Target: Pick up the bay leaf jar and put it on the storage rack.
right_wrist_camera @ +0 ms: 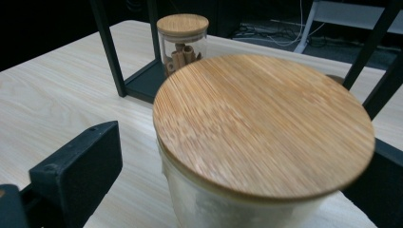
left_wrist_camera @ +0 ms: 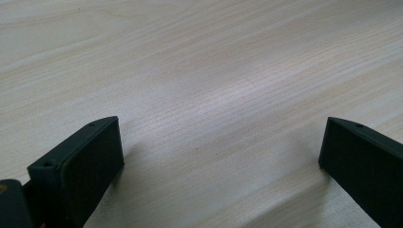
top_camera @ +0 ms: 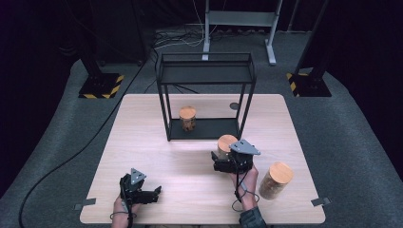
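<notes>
Toward five o'clock of the table's centre in the high view, the right gripper is sitting around a glass jar with a bamboo lid, just in front of the black metal shelf frame. Its own camera is showing the same jar standing between the jaws: the left jaw is standing clearly apart from the glass, while the right jaw is lying under the lid's edge, and whether it is touching the glass cannot be told. So the gripper is reading as partly open around the jar, not clamping it.

At seven o'clock, near the table's front edge, the left gripper is resting low over the wooden table. Its view is showing the jaws spread wide with bare wood grain between them, holding nothing.

A second jar, filled with brown sticks, is standing on the frame's bottom shelf at twelve o'clock. A third jar is standing at four o'clock, just beside the right hand.
</notes>
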Available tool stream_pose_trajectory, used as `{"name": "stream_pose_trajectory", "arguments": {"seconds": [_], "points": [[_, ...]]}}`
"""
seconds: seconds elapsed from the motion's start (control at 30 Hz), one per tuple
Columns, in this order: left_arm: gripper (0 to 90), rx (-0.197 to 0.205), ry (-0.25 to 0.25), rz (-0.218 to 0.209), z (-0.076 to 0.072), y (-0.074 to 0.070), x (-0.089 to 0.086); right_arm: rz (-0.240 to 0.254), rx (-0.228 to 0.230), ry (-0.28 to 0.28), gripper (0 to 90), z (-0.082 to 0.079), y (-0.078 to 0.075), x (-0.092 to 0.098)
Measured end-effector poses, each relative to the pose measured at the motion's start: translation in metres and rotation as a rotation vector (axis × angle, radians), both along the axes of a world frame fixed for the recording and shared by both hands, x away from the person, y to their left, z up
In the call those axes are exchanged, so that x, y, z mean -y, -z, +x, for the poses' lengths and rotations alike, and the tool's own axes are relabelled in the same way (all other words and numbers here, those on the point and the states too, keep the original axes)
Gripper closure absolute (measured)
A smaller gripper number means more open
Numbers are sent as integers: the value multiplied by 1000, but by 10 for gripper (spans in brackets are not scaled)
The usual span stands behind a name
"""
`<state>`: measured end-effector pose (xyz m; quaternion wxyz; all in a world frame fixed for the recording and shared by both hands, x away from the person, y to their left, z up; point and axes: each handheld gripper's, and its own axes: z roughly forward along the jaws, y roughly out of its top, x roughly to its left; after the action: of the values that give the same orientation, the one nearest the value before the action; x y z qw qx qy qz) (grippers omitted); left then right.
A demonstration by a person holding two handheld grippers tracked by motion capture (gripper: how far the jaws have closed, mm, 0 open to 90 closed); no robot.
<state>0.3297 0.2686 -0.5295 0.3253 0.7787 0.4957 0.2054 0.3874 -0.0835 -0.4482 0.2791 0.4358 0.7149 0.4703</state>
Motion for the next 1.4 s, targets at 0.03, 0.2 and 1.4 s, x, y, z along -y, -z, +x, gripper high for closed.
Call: {"name": "stream_pose_trajectory", "arguments": {"seconds": [0.03,0.2,1.4], "points": [[0,0,0,0,0,0,0,-1,4,-1,0,0,0,-1],[0,1,0,0,0,0,0,18,36,18,18,2,2,0],[2,1,2,0,0,0,0,38,114,47,251,-4,4,3]]}}
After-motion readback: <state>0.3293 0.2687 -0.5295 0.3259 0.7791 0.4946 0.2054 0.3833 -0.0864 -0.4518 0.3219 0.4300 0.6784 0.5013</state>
